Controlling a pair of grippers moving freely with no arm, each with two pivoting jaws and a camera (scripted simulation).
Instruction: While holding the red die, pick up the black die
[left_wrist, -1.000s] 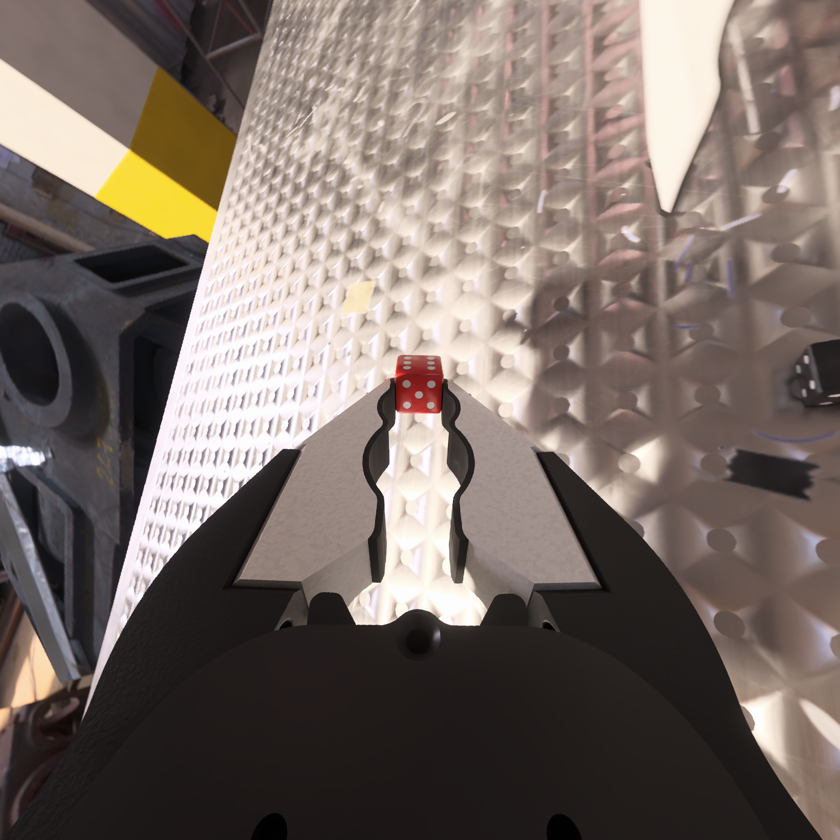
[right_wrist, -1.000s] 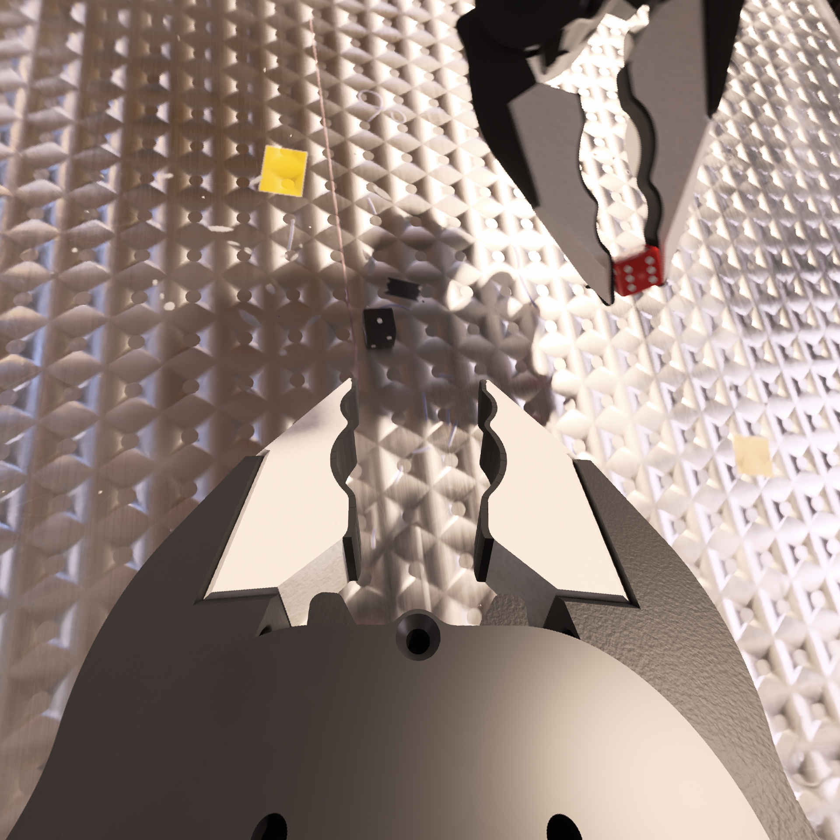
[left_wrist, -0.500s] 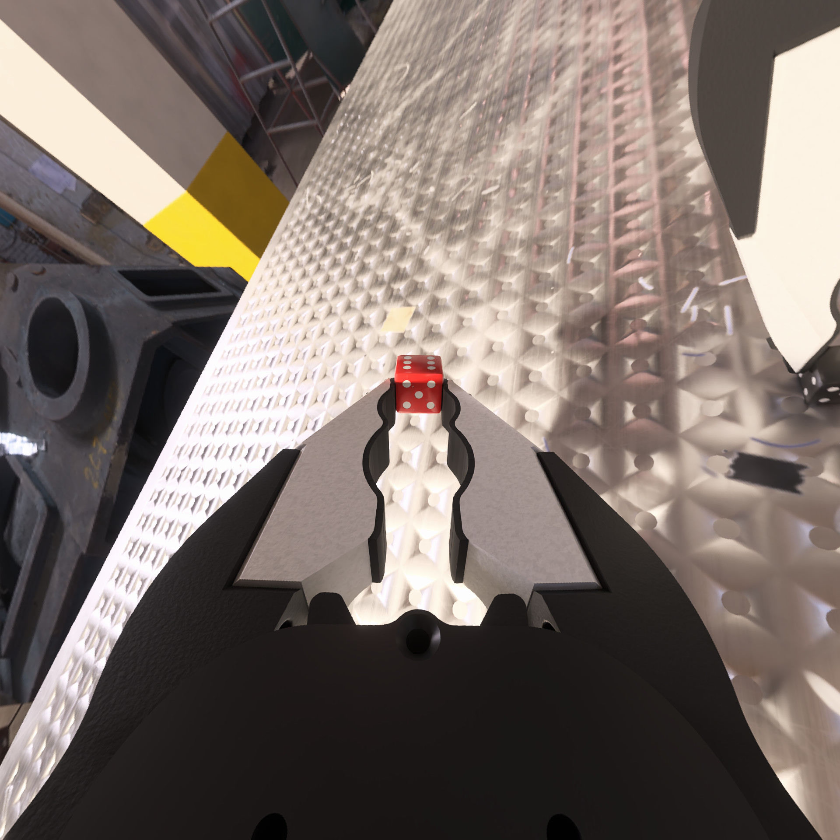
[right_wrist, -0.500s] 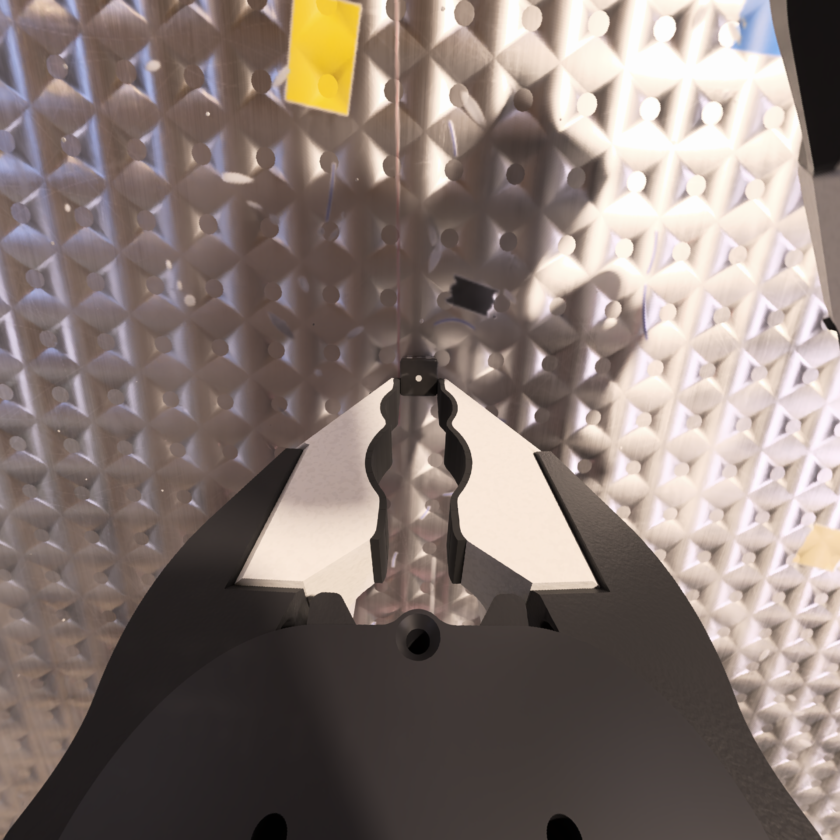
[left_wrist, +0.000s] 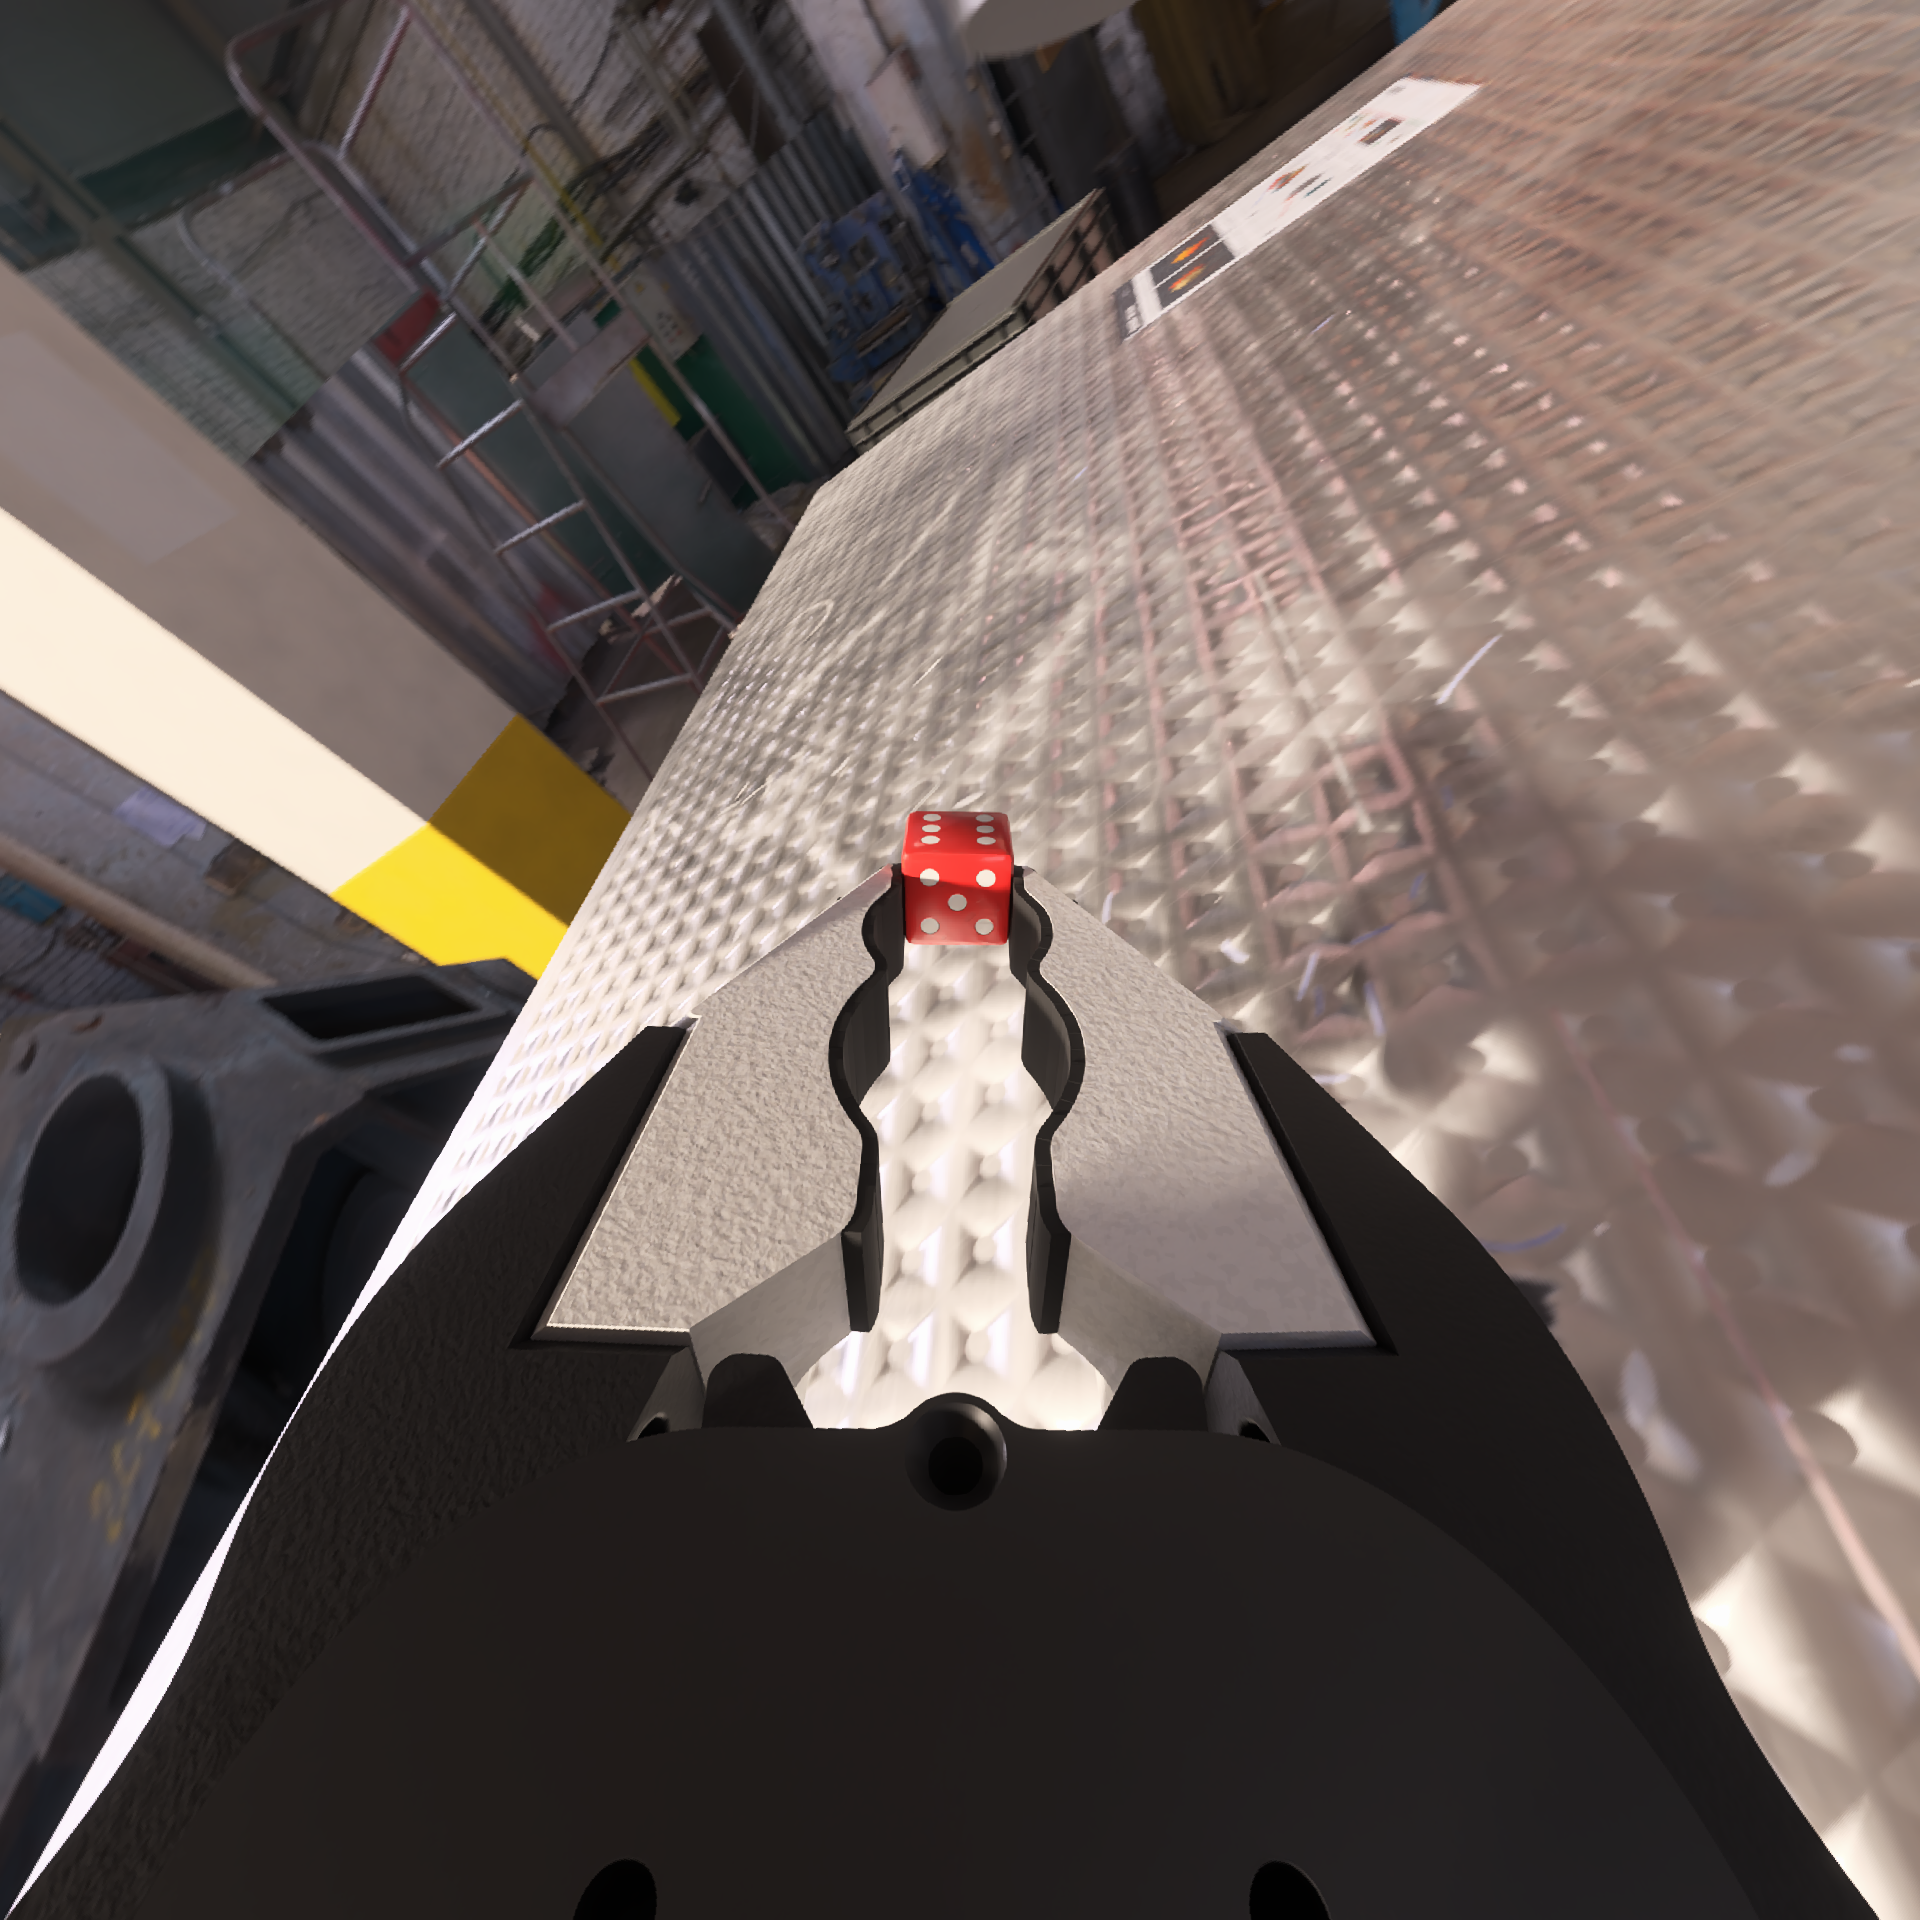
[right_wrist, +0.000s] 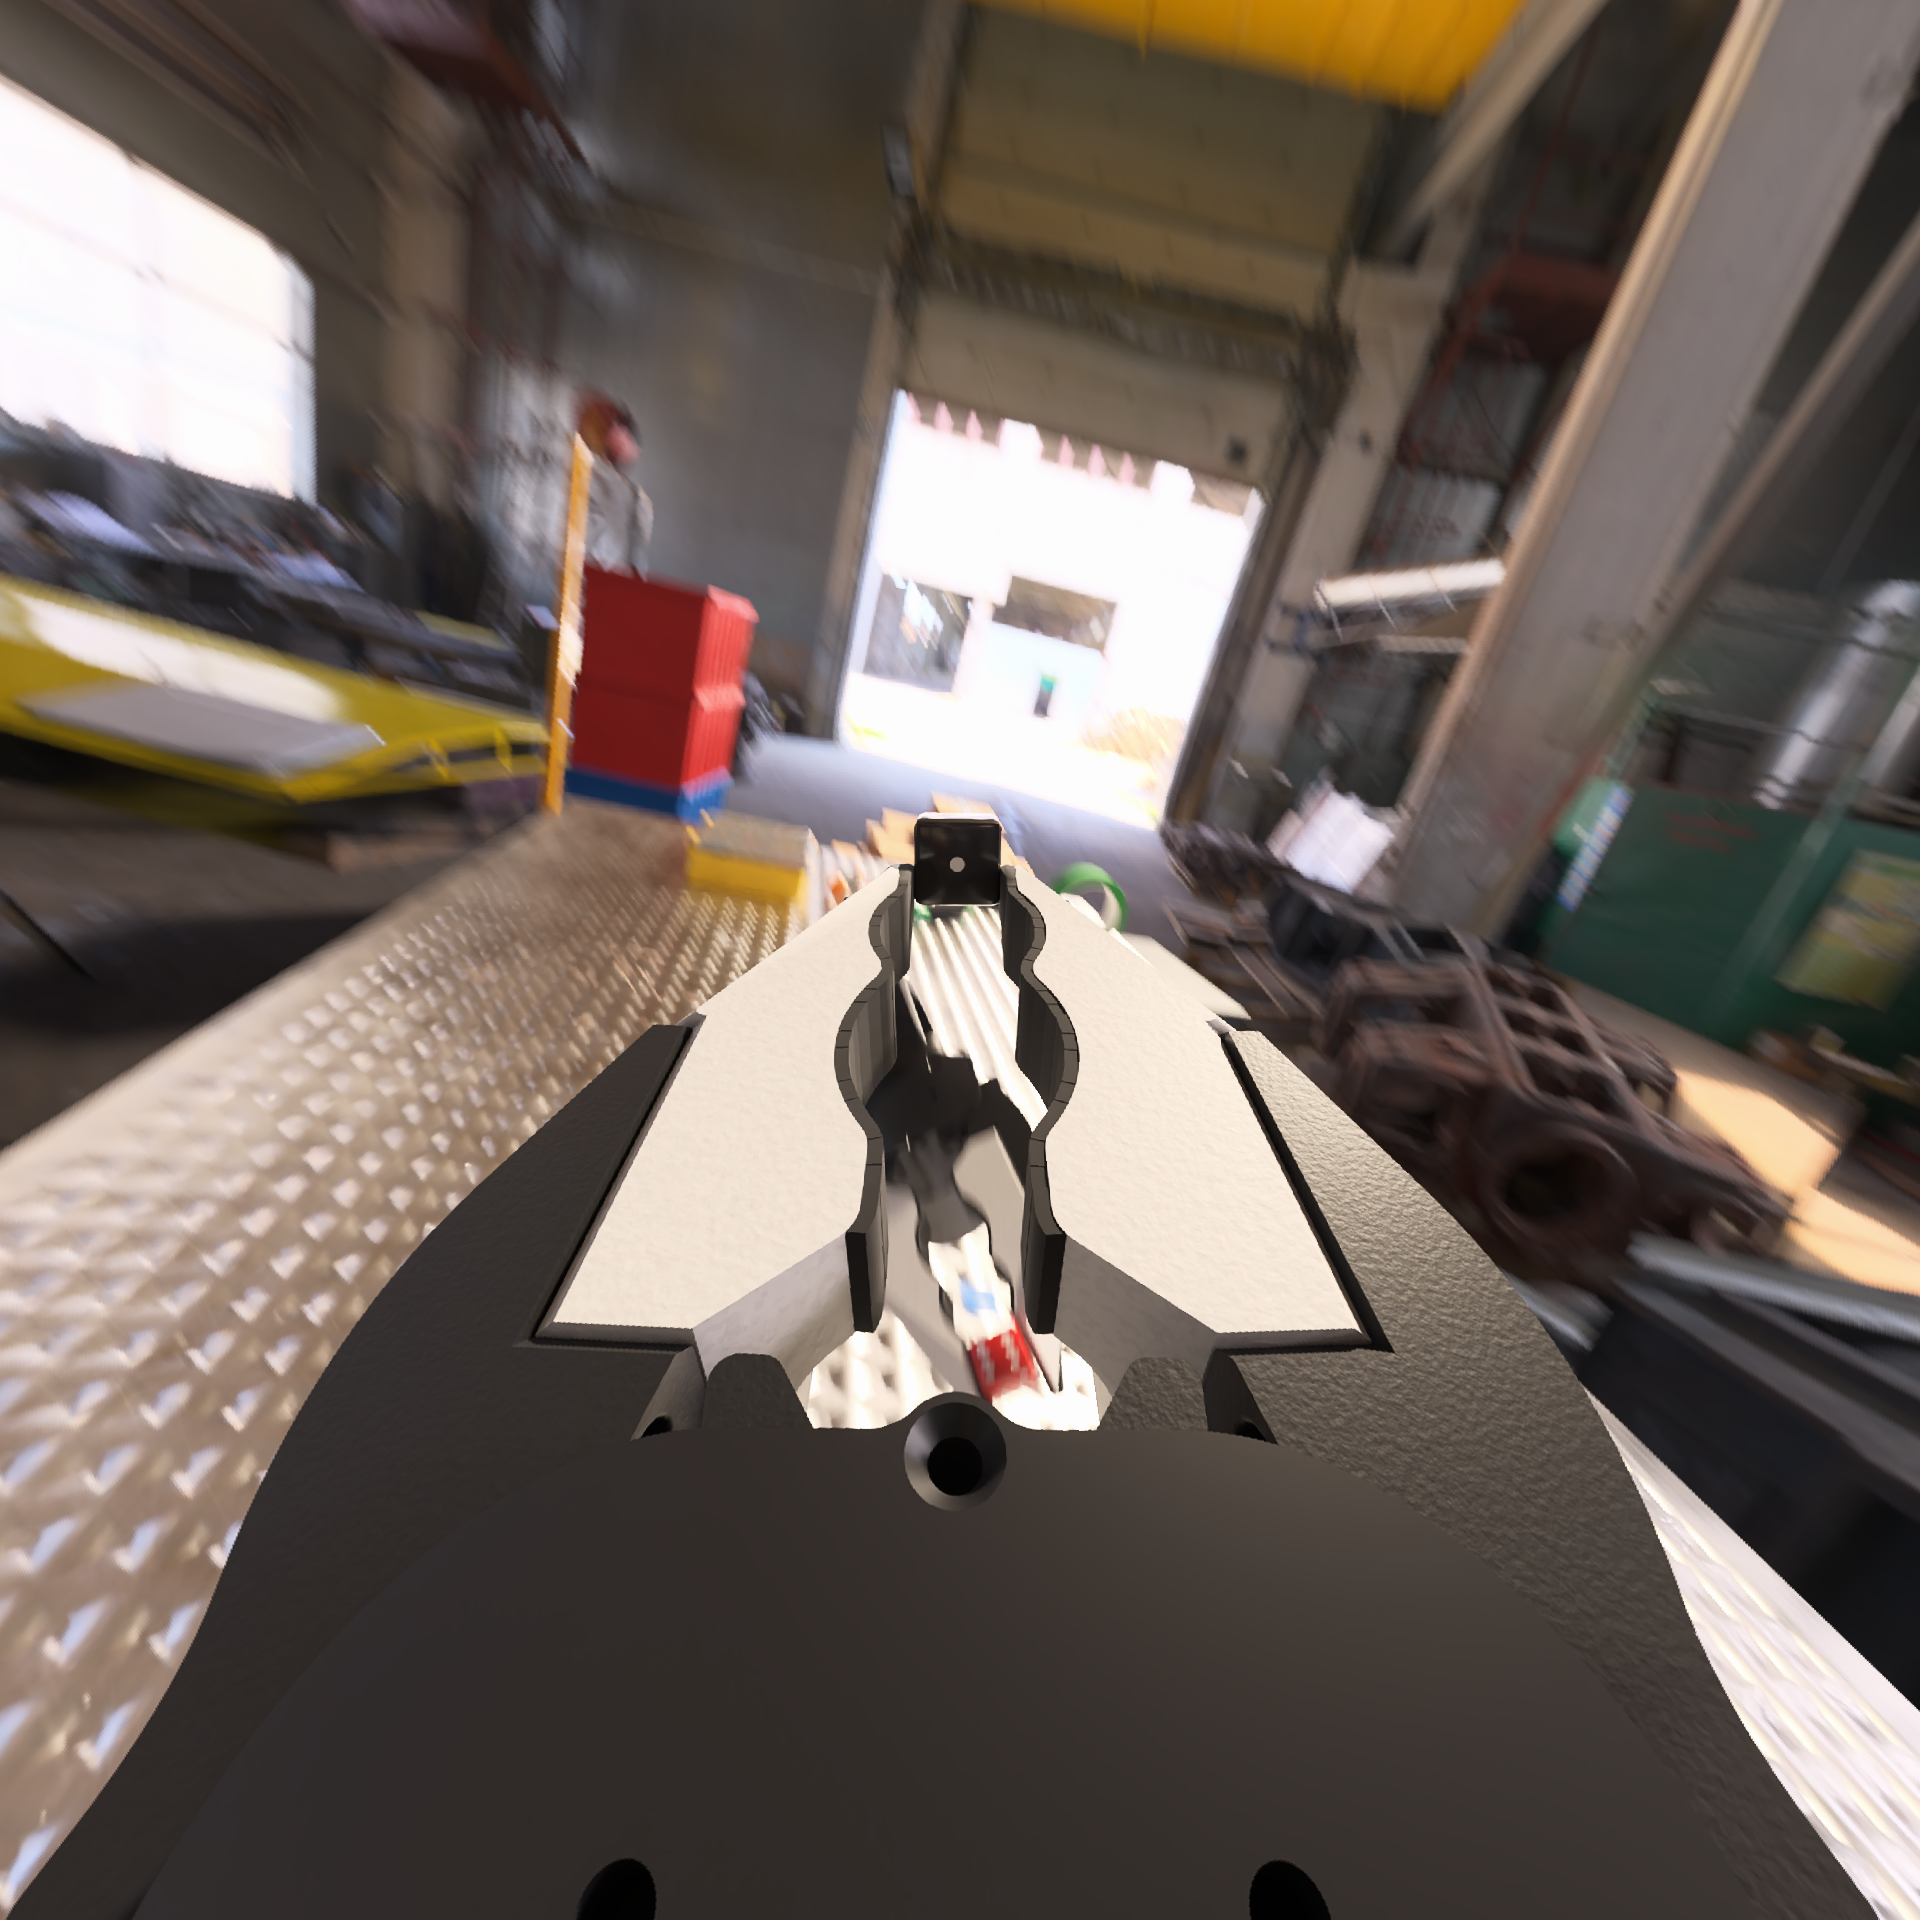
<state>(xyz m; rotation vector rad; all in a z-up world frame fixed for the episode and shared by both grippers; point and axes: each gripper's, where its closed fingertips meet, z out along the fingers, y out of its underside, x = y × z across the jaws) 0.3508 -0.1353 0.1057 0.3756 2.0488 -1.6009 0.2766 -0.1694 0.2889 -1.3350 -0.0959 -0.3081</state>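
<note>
In the left wrist view my left gripper (left_wrist: 957, 894) is shut on the red die (left_wrist: 956, 878), which sits between its fingertips above the embossed metal table (left_wrist: 1351, 727). In the right wrist view my right gripper (right_wrist: 957, 883) is shut on the black die (right_wrist: 957, 860), held at its fingertips well above the table (right_wrist: 260, 1143), with the view now level across the workshop. Through the gap between the right gripper's fingers, the left gripper and the red die (right_wrist: 1003, 1359) show blurred below.
The table's left edge (left_wrist: 582, 935) runs diagonally, with heavy machinery (left_wrist: 156, 1195) and a yellow block beyond it. A printed sheet (left_wrist: 1278, 197) lies at the table's far end. In the right wrist view, red crates (right_wrist: 660, 686), a yellow box (right_wrist: 746, 854) and rusty parts (right_wrist: 1507, 1122) stand beyond.
My right gripper has lifted the black die off the table and tilted up to face the workshop. My left gripper has tilted up too, still holding the red die.
</note>
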